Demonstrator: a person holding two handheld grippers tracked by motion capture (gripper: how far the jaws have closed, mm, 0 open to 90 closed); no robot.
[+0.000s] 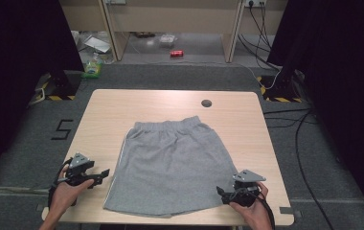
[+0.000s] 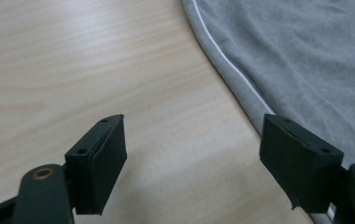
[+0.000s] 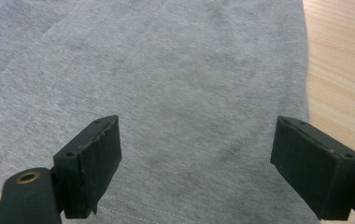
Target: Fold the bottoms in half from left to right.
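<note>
Grey shorts (image 1: 170,163) lie flat in the middle of the wooden table (image 1: 118,108), waistband at the far side, hems toward me. My left gripper (image 1: 104,173) hovers just left of the shorts' left side seam, jaws open and empty. In the left gripper view the white-piped edge of the shorts (image 2: 241,79) runs past the right jaw, and the left gripper (image 2: 192,163) stands over bare wood. My right gripper (image 1: 221,192) is open at the shorts' near right corner. In the right gripper view the right gripper (image 3: 194,163) hangs over the grey shorts (image 3: 166,79), nothing pinched.
A dark round grommet (image 1: 206,103) sits in the tabletop beyond the waistband. Bare wood (image 3: 344,60) shows right of the fabric. Beyond the table, cables (image 1: 295,139), a red can (image 1: 176,53) and clutter lie on the floor.
</note>
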